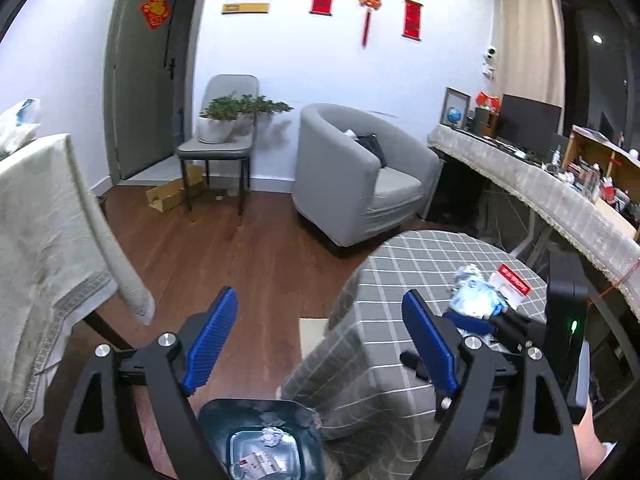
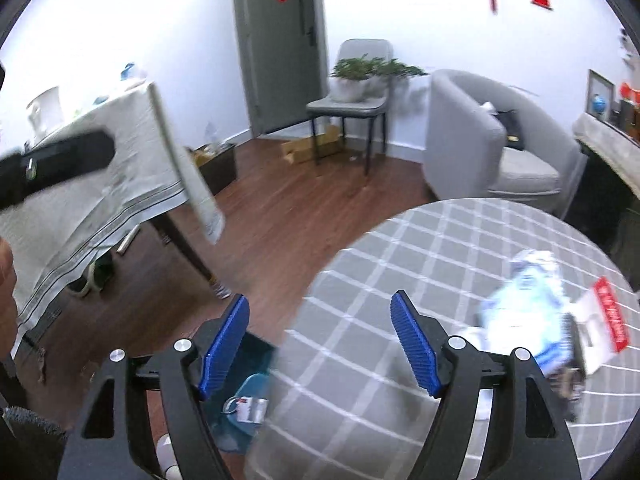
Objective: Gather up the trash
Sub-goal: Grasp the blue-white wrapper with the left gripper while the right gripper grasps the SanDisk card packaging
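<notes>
Looking along the left gripper (image 1: 320, 332), its blue pads spread wide with nothing between them, a dark bin (image 1: 260, 436) sits low on the wood floor, crumpled paper and a label inside. Beside it stands the round checked table (image 1: 420, 264), bearing a crinkled blue-white wrapper (image 1: 476, 296) and red-white packet (image 1: 512, 286). From the right gripper (image 2: 320, 336), equally wide and empty, the blurred wrapper (image 2: 528, 292) lies to the right; the bin (image 2: 248, 412) is half hidden by the table's edge (image 2: 400, 264).

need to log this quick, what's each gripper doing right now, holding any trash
Left gripper: jaws open, nothing between them, above the trash bin.
Right gripper: jaws open, empty, at the edge of the checked table.
</notes>
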`<state>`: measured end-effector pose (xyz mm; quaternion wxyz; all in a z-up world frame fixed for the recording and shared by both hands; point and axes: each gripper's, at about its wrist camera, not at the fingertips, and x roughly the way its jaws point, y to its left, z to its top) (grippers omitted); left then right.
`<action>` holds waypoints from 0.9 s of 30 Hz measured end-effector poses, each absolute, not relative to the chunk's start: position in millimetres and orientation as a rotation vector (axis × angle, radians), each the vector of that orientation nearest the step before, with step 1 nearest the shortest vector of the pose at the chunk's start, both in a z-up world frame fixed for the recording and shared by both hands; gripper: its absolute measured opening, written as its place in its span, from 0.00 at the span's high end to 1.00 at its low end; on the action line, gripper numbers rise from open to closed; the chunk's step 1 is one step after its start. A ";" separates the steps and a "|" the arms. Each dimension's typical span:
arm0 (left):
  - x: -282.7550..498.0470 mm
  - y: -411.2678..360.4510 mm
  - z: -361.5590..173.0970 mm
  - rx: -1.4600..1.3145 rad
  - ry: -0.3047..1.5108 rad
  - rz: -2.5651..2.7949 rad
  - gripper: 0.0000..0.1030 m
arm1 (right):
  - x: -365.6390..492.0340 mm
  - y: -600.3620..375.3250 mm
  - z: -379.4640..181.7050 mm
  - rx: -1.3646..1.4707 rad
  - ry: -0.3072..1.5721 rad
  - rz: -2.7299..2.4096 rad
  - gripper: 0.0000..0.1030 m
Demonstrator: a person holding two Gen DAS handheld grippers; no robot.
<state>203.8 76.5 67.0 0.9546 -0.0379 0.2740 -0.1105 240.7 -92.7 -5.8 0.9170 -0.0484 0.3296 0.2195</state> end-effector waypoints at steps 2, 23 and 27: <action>207.3 62.4 63.7 -0.072 0.565 -0.246 0.16 | 243.3 -111.8 -3.2 -0.080 0.668 0.434 0.28; 233.1 -84.4 23.5 0.065 0.641 -0.392 0.17 | 249.9 -283.8 -0.4 0.087 0.632 0.261 0.27; 237.3 -109.6 14.3 0.092 0.653 -0.417 0.18 | 251.6 -307.2 1.1 0.134 0.623 0.255 0.27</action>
